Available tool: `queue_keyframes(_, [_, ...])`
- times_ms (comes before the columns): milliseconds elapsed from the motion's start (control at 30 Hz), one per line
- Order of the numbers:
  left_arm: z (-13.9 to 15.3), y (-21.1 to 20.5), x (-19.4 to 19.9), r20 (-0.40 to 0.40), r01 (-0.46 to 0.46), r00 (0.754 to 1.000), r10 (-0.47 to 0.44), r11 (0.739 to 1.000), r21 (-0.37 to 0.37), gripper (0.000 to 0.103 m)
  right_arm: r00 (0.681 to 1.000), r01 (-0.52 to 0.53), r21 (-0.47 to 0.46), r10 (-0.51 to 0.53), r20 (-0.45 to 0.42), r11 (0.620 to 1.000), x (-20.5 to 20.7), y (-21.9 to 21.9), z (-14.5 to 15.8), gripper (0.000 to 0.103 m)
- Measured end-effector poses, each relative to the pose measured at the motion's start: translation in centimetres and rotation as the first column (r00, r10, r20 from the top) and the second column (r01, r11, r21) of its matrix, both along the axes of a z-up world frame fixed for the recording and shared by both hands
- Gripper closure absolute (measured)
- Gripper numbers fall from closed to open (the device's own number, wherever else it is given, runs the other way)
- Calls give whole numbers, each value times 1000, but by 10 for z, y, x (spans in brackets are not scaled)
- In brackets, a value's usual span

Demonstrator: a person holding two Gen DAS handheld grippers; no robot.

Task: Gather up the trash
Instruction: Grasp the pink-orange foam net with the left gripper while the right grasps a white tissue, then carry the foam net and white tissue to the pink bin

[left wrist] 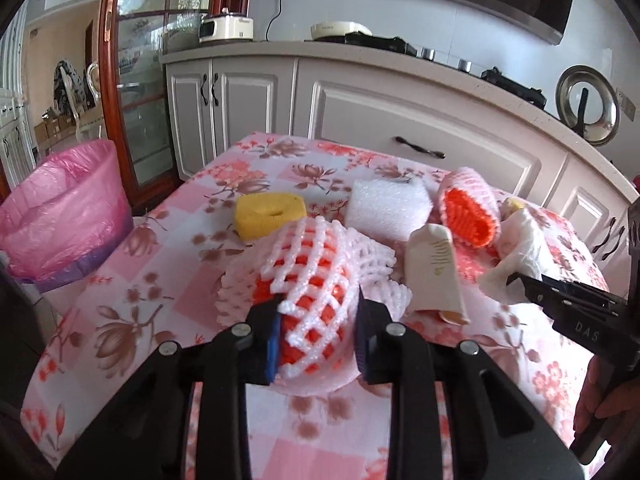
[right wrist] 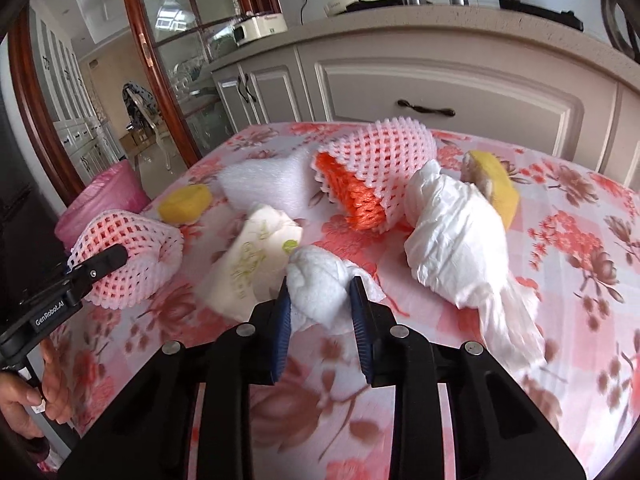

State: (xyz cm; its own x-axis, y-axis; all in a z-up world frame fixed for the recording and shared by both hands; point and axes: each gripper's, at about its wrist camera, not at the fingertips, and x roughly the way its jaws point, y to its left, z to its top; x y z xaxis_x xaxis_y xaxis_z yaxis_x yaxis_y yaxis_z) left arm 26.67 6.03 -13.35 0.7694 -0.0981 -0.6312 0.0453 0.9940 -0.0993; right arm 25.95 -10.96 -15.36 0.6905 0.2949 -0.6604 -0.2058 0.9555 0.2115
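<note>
Foam net sleeve (left wrist: pixel 308 280), light and springy, sits pinched at mid-body between left gripper (left wrist: pixel 318 332) pads; right gripper (right wrist: pixel 320 312) clamps soft crumpled tissue (right wrist: pixel 320 284) likewise, both just above the table (left wrist: pixel 160 280).

Foam net sleeve (left wrist: pixel 312 280), cloth tablecloth (left wrist: pixel 160 280)

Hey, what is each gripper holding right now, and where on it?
Left gripper pinches the near end of a foam fruit net; right gripper pinches a crumpled white tissue across its middle.
</note>
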Motion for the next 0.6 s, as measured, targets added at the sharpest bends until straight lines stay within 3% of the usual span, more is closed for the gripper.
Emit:
queue_keyframes(233, [23,-2,-49,40,-3,999,3,1000,-13,75,998,-5,4,5,63,1000,-56,2,27,75])
queue_keyframes(600, [57,-20,-129,144,67,987,-69,998,16,75,980,-70,-16,71,185,997,-127,30,73,75])
